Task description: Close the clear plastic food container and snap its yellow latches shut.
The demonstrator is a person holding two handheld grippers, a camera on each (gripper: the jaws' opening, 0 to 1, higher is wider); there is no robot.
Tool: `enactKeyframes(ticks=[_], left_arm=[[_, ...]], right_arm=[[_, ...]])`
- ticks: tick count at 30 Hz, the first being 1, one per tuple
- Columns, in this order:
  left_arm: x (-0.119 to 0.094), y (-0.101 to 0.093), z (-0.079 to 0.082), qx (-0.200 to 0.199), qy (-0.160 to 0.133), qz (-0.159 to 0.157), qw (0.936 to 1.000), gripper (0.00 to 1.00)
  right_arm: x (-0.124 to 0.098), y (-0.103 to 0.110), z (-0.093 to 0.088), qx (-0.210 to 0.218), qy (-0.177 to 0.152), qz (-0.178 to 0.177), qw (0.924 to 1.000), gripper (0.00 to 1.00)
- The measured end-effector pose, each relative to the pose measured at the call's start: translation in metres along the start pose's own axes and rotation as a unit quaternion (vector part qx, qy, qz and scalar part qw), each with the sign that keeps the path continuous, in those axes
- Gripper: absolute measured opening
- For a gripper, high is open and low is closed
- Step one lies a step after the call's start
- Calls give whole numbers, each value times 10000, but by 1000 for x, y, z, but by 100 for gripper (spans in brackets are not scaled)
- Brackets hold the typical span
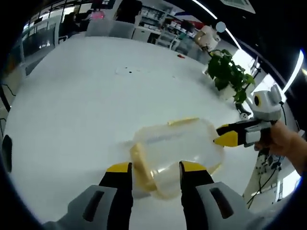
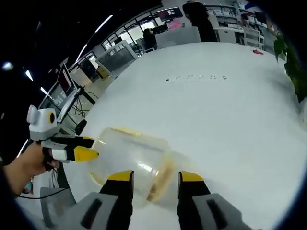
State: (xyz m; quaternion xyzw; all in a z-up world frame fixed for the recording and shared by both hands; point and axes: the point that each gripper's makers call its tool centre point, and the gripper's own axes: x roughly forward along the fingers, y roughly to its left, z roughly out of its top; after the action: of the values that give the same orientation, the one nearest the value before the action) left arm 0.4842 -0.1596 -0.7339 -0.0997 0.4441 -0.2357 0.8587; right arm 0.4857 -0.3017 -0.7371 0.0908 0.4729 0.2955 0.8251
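Note:
A clear plastic container (image 1: 180, 143) with its lid on lies on the white table (image 1: 86, 110). One yellow latch (image 1: 142, 168) sits at its near end and another yellow latch (image 1: 183, 121) along its far side. My left gripper (image 1: 157, 167) is open, its jaws flanking the near end with the latch. The right gripper (image 1: 221, 134), held by a hand (image 1: 283, 143), touches the container's right edge. In the right gripper view my right gripper (image 2: 156, 177) stands open around the container (image 2: 129, 155) end and a yellow latch (image 2: 162, 178). The left gripper (image 2: 91, 147) meets its left side.
A potted plant (image 1: 230, 74) stands near the table's right edge, also the plant (image 2: 290, 62) in the right gripper view. A small red object (image 1: 181, 56) lies far back. Office desks and a monitor (image 2: 64, 79) lie beyond the table (image 2: 216, 110) edge.

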Motion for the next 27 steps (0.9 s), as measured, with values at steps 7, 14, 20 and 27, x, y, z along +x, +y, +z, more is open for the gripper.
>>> enactKeyframes(ticks=[7, 14, 20, 27], left_arm=[[0, 0, 0, 3, -7, -3, 10000, 37], [1, -2, 0, 52, -9, 17, 10000, 35], [3, -3, -1, -61, -98, 73, 9999, 31], [4, -5, 4, -1, -307, 76, 9995, 29]], right_arm=[[3, 4, 0, 168, -27, 127, 9998, 34], [6, 6, 0, 119, -107, 142, 9998, 34], [6, 8, 0, 37, -108, 119, 9999, 31], [6, 17, -4, 365, 116, 453, 9982, 27]])
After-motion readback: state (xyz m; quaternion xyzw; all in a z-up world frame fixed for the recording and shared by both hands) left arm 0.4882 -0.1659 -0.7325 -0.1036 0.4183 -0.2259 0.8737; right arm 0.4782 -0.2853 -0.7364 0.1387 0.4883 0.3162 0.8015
